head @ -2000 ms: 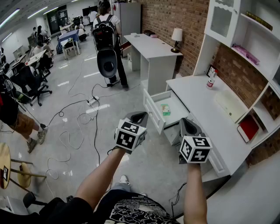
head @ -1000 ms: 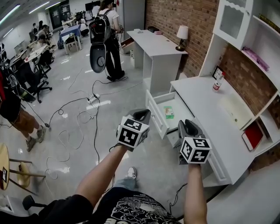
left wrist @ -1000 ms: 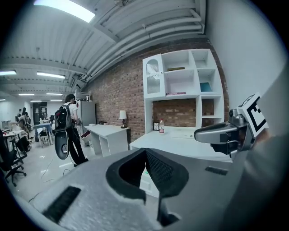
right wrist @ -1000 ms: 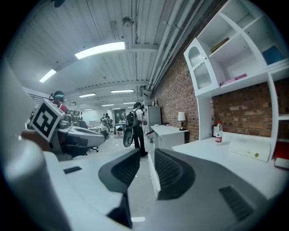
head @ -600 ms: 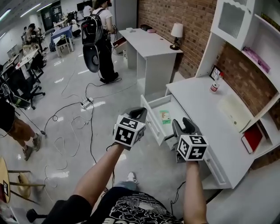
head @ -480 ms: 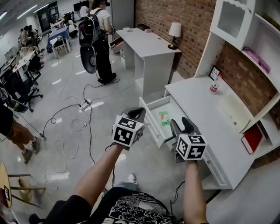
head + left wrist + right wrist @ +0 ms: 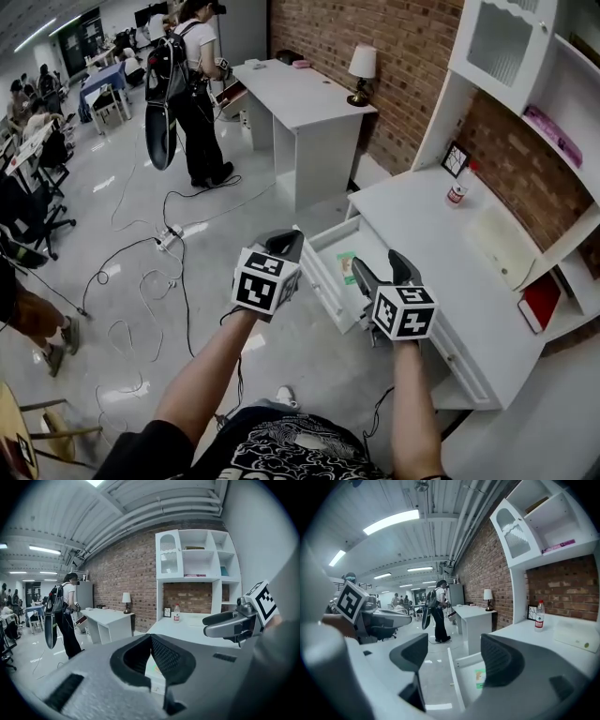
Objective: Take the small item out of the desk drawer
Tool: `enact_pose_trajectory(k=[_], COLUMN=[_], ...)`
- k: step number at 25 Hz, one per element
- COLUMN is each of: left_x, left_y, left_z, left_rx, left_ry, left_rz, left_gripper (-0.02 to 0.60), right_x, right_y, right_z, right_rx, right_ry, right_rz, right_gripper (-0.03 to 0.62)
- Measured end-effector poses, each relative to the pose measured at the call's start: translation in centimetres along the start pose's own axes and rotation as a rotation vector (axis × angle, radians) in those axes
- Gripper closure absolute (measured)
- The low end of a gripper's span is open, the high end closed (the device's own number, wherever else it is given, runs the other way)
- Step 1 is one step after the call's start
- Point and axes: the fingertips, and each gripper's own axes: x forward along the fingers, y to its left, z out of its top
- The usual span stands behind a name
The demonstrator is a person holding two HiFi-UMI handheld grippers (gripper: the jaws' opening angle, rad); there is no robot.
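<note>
The white desk drawer [image 7: 323, 281] stands pulled out, with a small green item [image 7: 346, 267] lying flat inside it. My right gripper [image 7: 380, 271] hovers over the drawer's near end; its jaws are opening and nothing is between them. In the right gripper view the right gripper [image 7: 454, 657] frames the drawer [image 7: 453, 682], and the item [image 7: 479, 678] shows below the right finger. My left gripper [image 7: 284, 244] hangs left of the drawer front, shut and empty. The left gripper [image 7: 151, 637] has the item [image 7: 154, 668] showing through the gap under its tips.
The white desk top [image 7: 441, 244] carries a bottle [image 7: 457, 192] and a picture frame [image 7: 455, 159], under a shelf hutch [image 7: 553, 112]. A second desk [image 7: 300, 94] with a lamp [image 7: 360, 66] stands farther back. A person with a backpack [image 7: 183, 75] stands there. Cables [image 7: 141, 281] cross the floor.
The right gripper's jaws have spread apart. Both grippers have come closer to the open drawer, the right one now over its near end. The left gripper stays shut.
</note>
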Motion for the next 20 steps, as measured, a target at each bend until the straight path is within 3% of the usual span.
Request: enact_pose_trajectory(k=[10,20], left_x=[2.1,4.2], left_y=[3.8,7.0], left_z=[0.4,-0.2], left_rx=[-0.013,-0.024], left_ry=[-0.003,-0.007], left_rz=[-0.017,-0.007], left_gripper=[0.577,0.577], right_x=[4.0,7.5], right_y=[-0.2,-1.5], right_z=[0.6,-0.7], right_rx=[0.003,0.019], right_ry=[0.03,0.078], right_rz=[-0.023,-0.049], right_gripper=[0.206,0.192])
